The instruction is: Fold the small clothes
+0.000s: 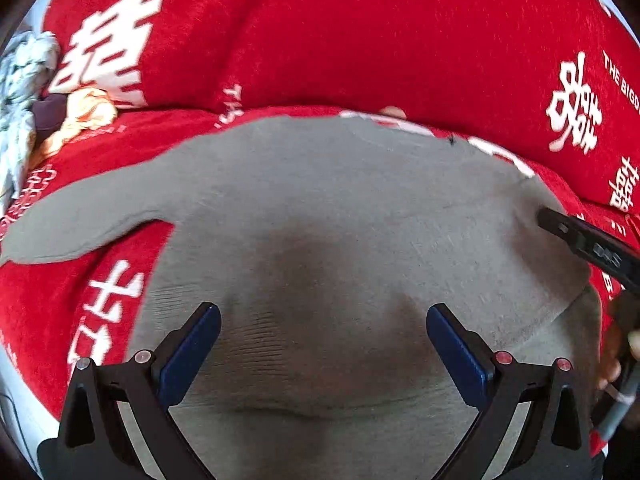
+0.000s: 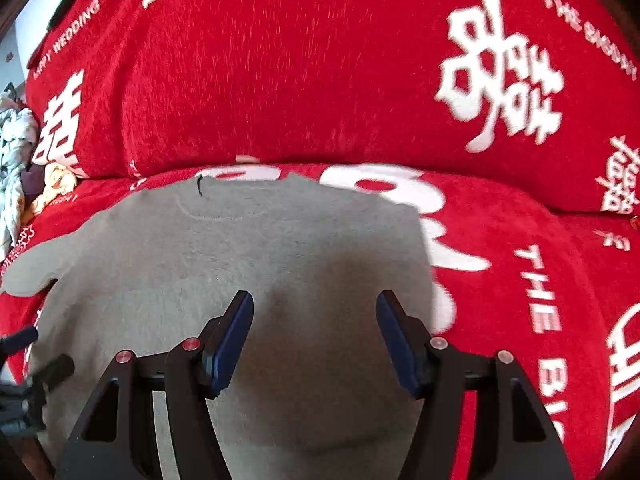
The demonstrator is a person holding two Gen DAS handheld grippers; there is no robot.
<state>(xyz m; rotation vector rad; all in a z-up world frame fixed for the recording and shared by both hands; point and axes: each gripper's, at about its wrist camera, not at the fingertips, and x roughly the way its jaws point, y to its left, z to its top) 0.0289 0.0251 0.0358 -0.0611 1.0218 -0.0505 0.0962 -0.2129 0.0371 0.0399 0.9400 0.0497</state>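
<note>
A small grey sweater (image 1: 320, 208) lies flat on a red cover with white lettering (image 1: 360, 40). Its left sleeve (image 1: 80, 220) stretches out to the left; the right side looks folded in over the body, ending in a straight edge (image 2: 420, 240). My left gripper (image 1: 323, 320) hovers open over the sweater's lower middle with nothing between its blue pads. My right gripper (image 2: 315, 308) is open above the sweater's right part (image 2: 240, 260), also holding nothing. The right gripper's dark finger (image 1: 580, 240) pokes in at the right edge of the left wrist view.
A pile of other small clothes (image 1: 24, 92), pale printed, orange and dark pieces, sits at the far left against the red cushion back (image 2: 280, 60). Red cover stretches to the right of the sweater (image 2: 540, 300). A hand (image 1: 616, 356) shows at the right edge.
</note>
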